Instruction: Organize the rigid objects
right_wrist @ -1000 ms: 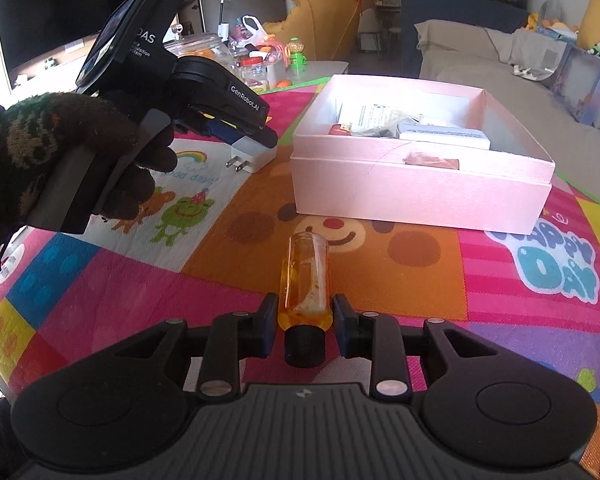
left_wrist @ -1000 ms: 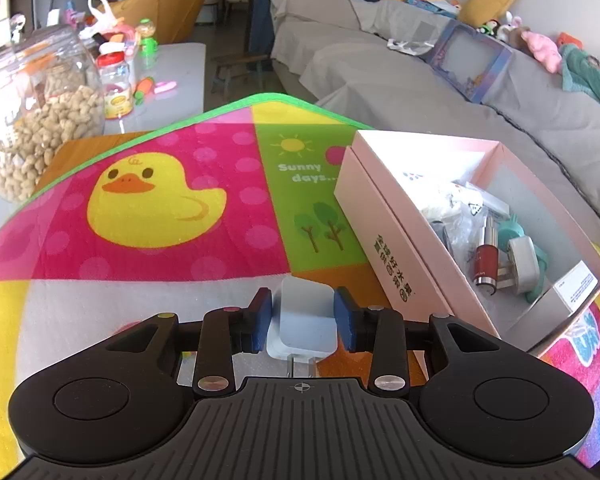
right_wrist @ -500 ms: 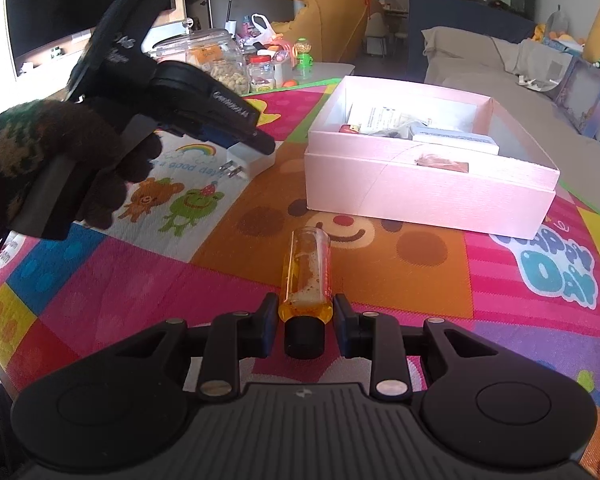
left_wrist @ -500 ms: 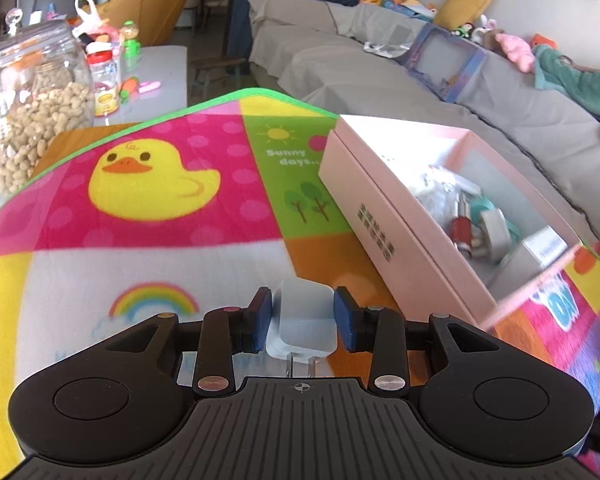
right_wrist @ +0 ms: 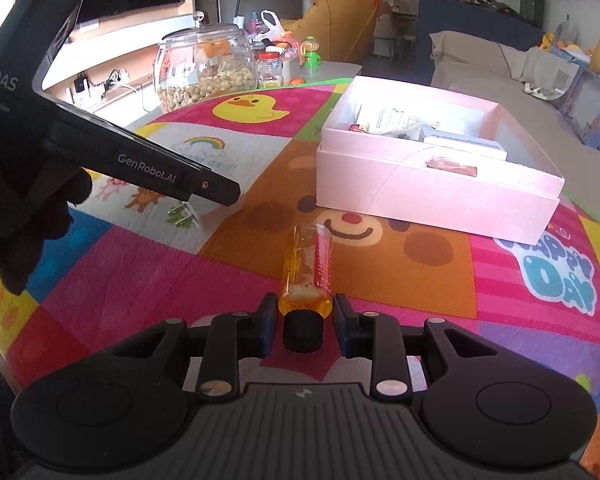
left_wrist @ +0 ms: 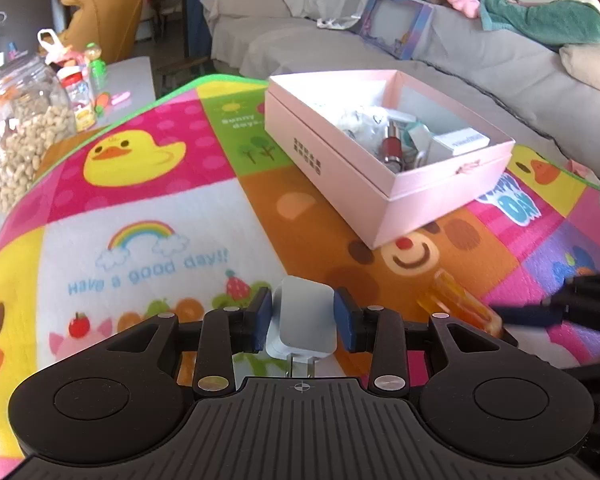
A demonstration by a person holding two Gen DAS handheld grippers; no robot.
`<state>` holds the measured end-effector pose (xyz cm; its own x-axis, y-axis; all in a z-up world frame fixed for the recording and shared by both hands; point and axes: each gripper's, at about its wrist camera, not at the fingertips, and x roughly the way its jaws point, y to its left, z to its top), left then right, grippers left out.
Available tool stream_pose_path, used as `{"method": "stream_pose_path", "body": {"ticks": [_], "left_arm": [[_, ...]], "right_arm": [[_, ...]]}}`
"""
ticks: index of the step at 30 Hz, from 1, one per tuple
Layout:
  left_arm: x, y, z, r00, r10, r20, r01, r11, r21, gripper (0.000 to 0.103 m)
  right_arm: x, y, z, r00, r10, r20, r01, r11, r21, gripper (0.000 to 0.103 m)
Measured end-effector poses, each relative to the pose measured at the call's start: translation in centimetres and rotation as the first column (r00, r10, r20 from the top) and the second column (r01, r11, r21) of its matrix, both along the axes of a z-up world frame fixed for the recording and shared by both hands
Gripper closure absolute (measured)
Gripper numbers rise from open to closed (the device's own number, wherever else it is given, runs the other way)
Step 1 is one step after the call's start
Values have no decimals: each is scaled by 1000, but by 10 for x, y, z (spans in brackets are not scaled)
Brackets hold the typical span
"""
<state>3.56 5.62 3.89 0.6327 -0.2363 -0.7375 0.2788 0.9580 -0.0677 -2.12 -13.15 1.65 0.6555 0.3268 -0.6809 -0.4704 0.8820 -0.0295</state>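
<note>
My left gripper is shut on a white plug charger, prongs toward the camera, low over the play mat. From the right wrist, the same charger hangs under the left gripper, left of the box. An orange bottle with a black cap lies on the mat's bear picture. My right gripper has its jaws opening around the bottle's cap end, the pads just off its sides. The bottle also shows at the left view's right. An open pink box holds several small items.
A colourful play mat covers the table. A big glass jar of nuts and small bottles stand at the far left corner. A grey sofa with toys runs behind the box. A gloved hand holds the left gripper.
My left gripper has carried the charger back from the box and down toward the mat near the bottle. The right jaws have parted slightly around the bottle, which stays on the mat.
</note>
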Motion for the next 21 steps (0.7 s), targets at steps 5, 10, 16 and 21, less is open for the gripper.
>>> {"method": "stream_pose_path", "body": {"ticks": [5,10,16,21], "left_arm": [[-10,7,-3,1000,17,1,-17,999,-49,65],[-19,16,-6,999,44,-13,-45,994,-102,63],[-31,9,-18,1000,-4,-31,2,997,-80,61],[-42,-6,-20,999,-13,38,13,1000,10,60]], "right_arm": [[4,-17,2,989,-121,84,129,988,-90,40],[15,-40,-4,960,-274,64,278,959,-53,33],[22,-48,-5,962,-271,-22,272,960,65,30],[31,-40,-10,952,-306,-30,308,948,86,18]]}}
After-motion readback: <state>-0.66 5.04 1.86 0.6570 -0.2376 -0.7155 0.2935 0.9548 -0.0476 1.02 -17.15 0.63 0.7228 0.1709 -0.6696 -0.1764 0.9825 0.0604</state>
